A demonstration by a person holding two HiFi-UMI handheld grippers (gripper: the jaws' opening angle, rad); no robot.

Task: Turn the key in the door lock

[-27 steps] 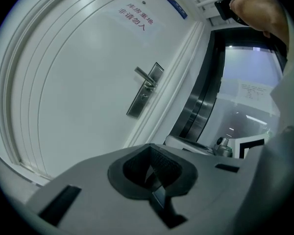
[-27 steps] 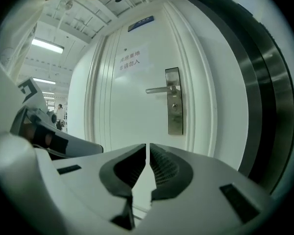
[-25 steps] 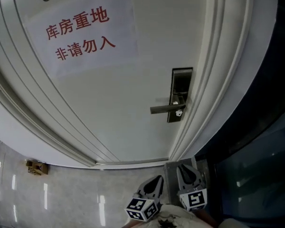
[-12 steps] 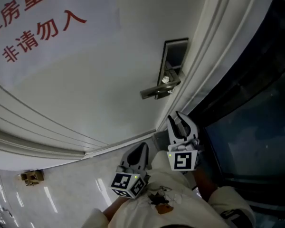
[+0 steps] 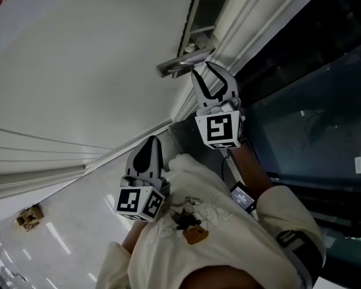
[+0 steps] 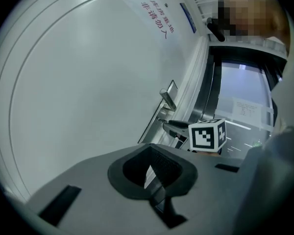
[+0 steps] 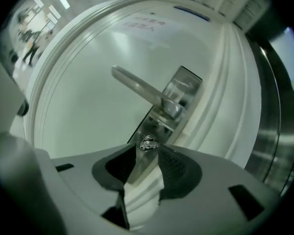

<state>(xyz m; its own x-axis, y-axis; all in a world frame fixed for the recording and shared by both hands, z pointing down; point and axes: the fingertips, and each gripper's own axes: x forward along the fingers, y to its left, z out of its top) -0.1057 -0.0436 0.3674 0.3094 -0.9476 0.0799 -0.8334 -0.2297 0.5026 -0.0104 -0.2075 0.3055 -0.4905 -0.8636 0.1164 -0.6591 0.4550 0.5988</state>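
A small silver key (image 7: 147,143) sticks out of the steel lock plate (image 7: 182,93) below the lever handle (image 7: 137,87) on the white door. My right gripper (image 7: 147,153) points level at the key. Its jaws are opening, and the key's head sits at the gap between the tips, with neither pad pressing on it. From the head view, the right gripper (image 5: 209,77) is just under the lever handle (image 5: 179,62) and the key (image 5: 191,47). My left gripper (image 5: 150,144) hangs lower and to the left, shut and holding nothing, away from the door. The same left gripper (image 6: 149,173) looks along the door.
The white door (image 5: 78,71) carries a paper sign with red letters (image 6: 159,18). Ribbed door-frame mouldings (image 5: 253,5) run beside the lock. A dark glass panel (image 5: 307,119) stands at the right. A small brown object (image 5: 27,217) lies on the shiny floor.
Both grippers rose toward the lock. The right gripper came up to just under the lever and its jaws spread apart. The head view swung, so the lock now sits at the top.
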